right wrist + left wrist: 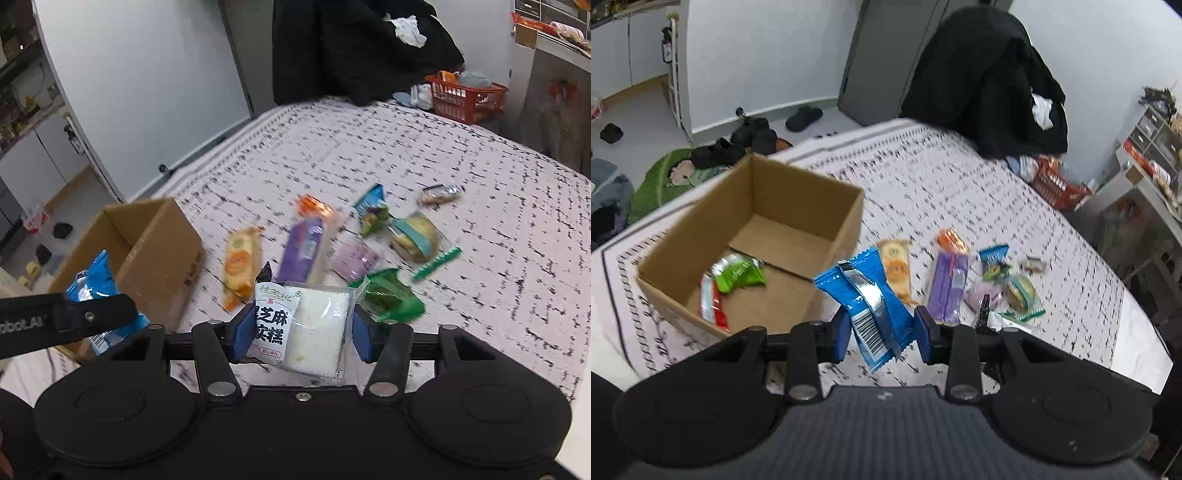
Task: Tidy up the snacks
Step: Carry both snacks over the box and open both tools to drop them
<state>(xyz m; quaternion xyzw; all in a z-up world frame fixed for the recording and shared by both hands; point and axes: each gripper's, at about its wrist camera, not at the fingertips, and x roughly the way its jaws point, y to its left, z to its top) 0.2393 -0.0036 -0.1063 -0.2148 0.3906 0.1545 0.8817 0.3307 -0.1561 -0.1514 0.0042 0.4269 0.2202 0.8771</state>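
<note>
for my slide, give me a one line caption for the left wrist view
Left tongs grip a blue snack packet beside the open cardboard box, more snacks scattered on the patterned bedspread.

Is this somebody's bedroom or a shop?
Most likely a bedroom in a home. The snacks lie on a bed with a patterned cover, dark clothes are heaped at its far end, and shoes sit on the floor beside it.

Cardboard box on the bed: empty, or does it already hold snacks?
Not empty. The open brown cardboard box holds a green packet and a red-and-white packet on its floor; most of the floor is bare.
</note>
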